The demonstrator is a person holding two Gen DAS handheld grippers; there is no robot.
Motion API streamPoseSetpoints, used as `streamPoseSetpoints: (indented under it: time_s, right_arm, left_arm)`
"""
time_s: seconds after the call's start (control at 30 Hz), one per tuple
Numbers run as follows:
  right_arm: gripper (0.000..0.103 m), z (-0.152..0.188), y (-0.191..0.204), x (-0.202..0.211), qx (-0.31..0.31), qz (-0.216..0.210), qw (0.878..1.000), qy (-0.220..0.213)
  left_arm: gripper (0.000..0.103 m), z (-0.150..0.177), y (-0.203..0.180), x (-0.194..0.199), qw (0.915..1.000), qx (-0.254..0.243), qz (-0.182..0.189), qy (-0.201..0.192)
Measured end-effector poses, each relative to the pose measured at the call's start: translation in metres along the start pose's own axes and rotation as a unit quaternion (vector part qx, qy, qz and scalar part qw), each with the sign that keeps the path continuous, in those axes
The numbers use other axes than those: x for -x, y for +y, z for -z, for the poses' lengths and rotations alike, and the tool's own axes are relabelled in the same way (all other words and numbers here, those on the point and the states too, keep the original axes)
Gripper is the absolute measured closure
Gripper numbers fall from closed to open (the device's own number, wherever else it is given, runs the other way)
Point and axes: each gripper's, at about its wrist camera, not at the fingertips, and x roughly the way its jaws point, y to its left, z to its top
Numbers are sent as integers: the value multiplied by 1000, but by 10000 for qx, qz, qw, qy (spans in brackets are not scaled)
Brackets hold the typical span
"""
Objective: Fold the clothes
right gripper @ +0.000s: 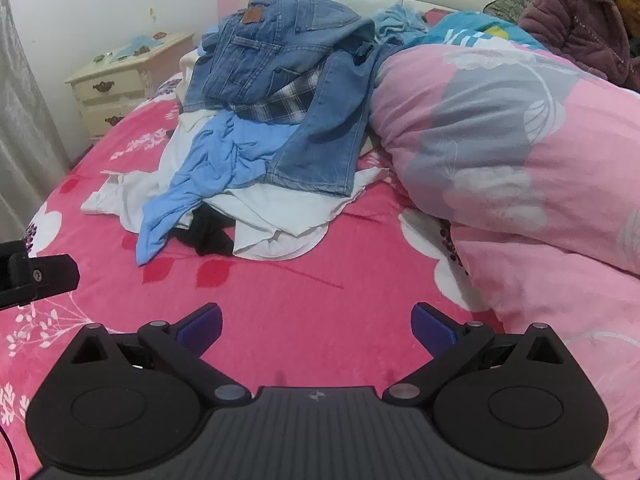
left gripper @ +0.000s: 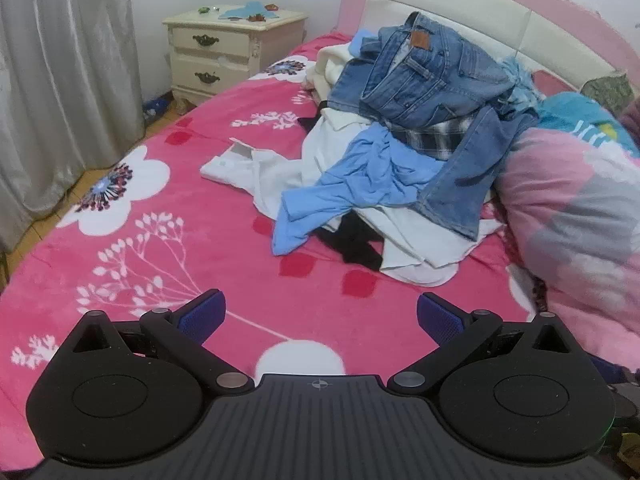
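Two grippers, your left (left gripper: 321,314) and right (right gripper: 317,324), stand wide apart and empty above the pink blanket (left gripper: 168,248). Your clothes pile (left gripper: 400,148) lies ahead mid-bed, jeans (left gripper: 432,76) on top, a blue shirt (left gripper: 360,180) trailing forward. A quilt (right gripper: 520,152) crowds its right side; a nightstand (left gripper: 228,52) stands beyond the bed's left edge.

Unfolded clothes heap (left gripper: 400,152) on pink bedspread, jeans (left gripper: 432,76) on top

Soft, even indoor light; sharp centre, fisheye-bent, dark corners.
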Motion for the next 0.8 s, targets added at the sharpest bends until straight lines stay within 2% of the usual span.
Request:
streamPoseSetpoints:
  time_s: [0.2, 0.67, 0.8]
  right_arm:
    - [0, -4, 5, 7, 105, -14, 9999, -131]
    - [0, -11, 18, 10, 264, 48, 9995, -187]
    - [0, -11, 20, 9, 320, 71, 9993, -198]
  left_arm:
    - [0, -3, 1, 5, 9996, 177, 164, -149]
    - [0, -5, 8, 0, 9991, -12, -370, -210]
    - [0, -6, 11, -1, 9989, -22, -410, -220]
